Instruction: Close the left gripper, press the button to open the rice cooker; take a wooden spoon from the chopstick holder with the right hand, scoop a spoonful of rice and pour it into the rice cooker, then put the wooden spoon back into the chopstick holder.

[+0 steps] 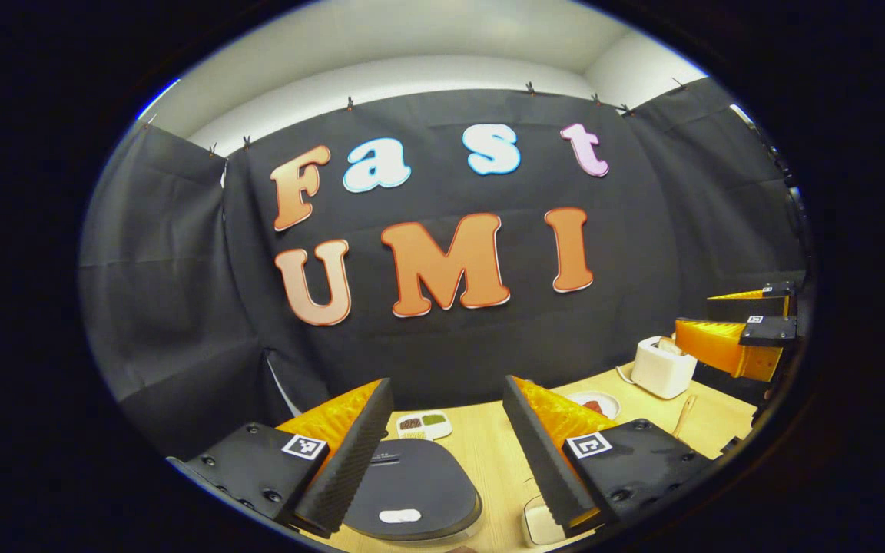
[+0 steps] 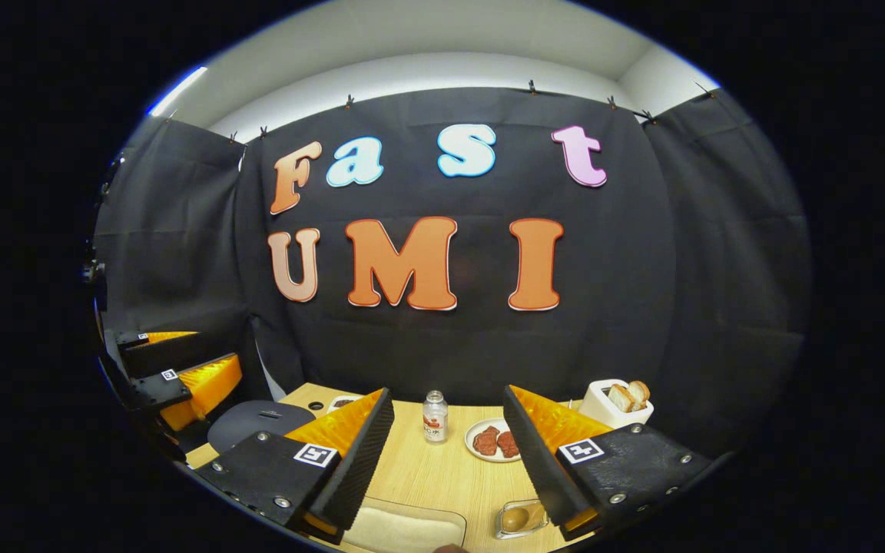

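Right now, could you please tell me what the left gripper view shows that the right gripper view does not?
Left gripper view: a sectioned tray of grains behind the rice cooker, and a wooden spoon on the table.

Right gripper view: a small bottle and a clear container near the bottom edge.

Both: the dark rice cooker lid, the white toaster, the plate of red food, and both open grippers.
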